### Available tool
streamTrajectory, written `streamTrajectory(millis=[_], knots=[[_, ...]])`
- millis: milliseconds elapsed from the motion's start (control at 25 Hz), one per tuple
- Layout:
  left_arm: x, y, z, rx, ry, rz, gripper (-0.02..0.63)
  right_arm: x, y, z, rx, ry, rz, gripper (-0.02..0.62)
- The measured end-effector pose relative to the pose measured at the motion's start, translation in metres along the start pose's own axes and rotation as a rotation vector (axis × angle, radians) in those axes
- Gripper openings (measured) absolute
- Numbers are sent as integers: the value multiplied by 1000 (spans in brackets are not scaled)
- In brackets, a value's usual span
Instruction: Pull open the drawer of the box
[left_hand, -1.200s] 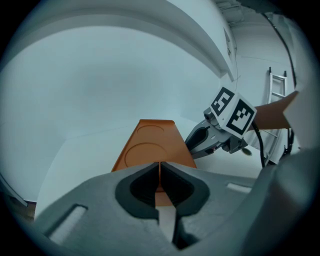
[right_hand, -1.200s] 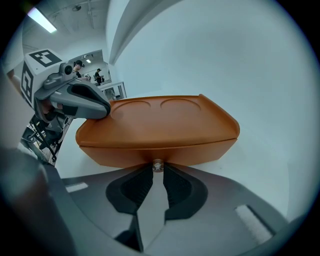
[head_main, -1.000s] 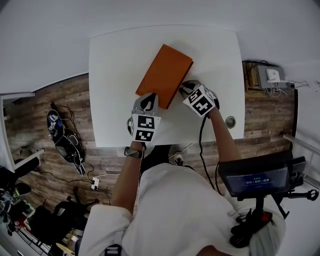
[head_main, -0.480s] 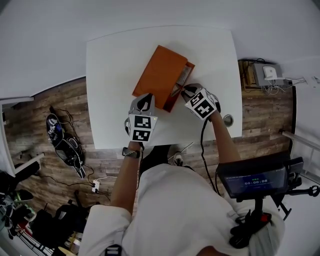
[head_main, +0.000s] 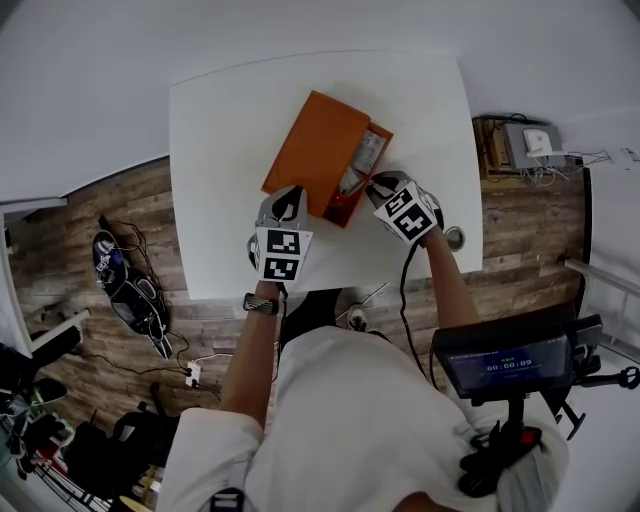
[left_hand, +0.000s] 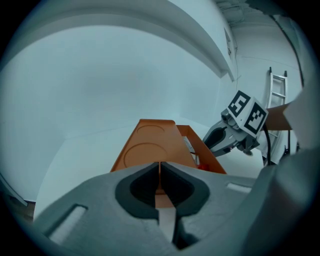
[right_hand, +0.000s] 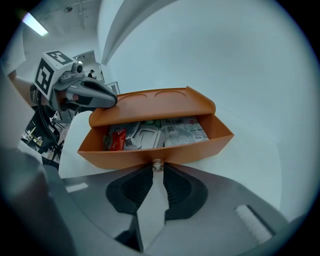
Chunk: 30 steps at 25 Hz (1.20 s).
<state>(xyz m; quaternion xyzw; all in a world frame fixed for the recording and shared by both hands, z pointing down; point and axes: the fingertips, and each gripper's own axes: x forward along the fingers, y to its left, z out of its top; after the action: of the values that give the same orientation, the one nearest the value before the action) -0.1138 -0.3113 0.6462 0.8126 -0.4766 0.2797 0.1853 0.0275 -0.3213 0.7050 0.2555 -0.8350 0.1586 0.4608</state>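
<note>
Orange drawer (right_hand: 150, 152) half hidden in box (right_hand: 150, 102); right gripper (right_hand: 158, 169) jaws pinch knob (right_hand: 158, 164), left gripper (left_hand: 159, 170) clenched.

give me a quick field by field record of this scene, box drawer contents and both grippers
surface: white table
box: flat orange box lying on the table
drawer: orange drawer, partly pulled out of the box's side
contents: red packet and white printed packets
right: right gripper, jaws shut on the small clear knob on the drawer front
left: left gripper, jaws together with nothing held, tips at the box's near end
</note>
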Motion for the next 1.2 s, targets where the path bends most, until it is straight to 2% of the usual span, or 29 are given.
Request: streamTrajectory(millis=[280,800,1200], knots=[[1,1,1,0,-4,1,16,-2,-1,-2,-1,10,8,69],[5,7,-4,-7,-2,21,17,-15,-6,-43,39,60,-1,69],[6,18,-7,-12,3,37,17,-15,-3,-49,80,43,1,69]])
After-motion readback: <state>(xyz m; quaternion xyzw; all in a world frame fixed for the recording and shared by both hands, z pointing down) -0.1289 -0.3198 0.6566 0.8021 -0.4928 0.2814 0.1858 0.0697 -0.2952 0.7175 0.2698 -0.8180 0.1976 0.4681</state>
